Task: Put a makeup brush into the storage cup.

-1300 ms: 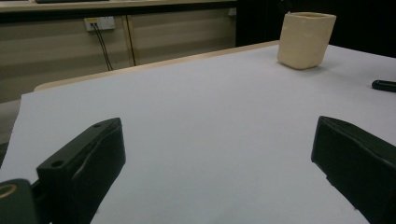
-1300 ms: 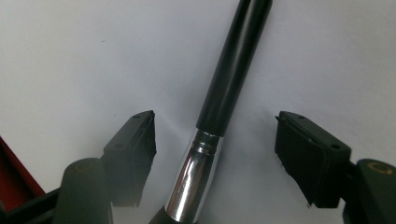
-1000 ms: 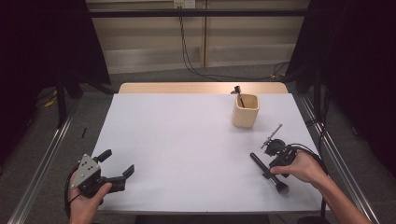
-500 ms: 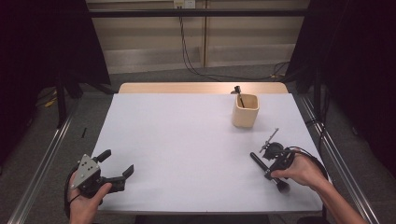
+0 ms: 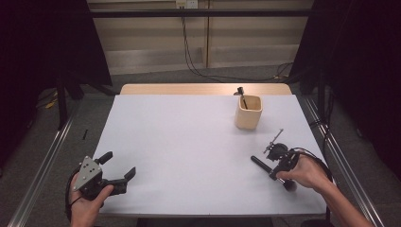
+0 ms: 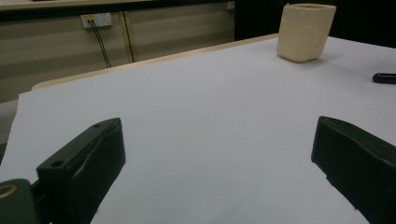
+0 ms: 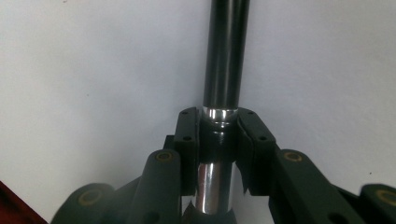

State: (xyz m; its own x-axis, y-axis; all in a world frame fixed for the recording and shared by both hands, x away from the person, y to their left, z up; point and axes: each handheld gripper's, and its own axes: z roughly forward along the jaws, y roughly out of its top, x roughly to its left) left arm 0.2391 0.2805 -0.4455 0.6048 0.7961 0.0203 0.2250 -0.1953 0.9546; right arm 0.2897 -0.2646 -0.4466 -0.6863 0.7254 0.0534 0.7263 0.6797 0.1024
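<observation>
A black brush (image 5: 259, 163) with silver bands on its handle lies on the white table (image 5: 189, 142) at the front right. My right gripper (image 5: 279, 166) has just been closing on it and now stands shut on the handle. In the right gripper view the pads (image 7: 188, 135) press both sides of the brush (image 7: 226, 56) at a silver band, and my right gripper (image 7: 219, 125) points down at the table. My left gripper (image 5: 118, 164) rests at the front left, open and empty. Its jaws stand wide apart in the left gripper view (image 6: 215, 158).
A beige cup (image 5: 248, 112) with a dark tool standing in it sits at the back right; the cup (image 6: 306, 31) also shows far off in the left gripper view. A small metal tool (image 5: 274, 141) lies just beyond the right hand.
The right gripper's jaws have closed around the black brush handle, and the right hand has settled over it. The left gripper has kept still.
</observation>
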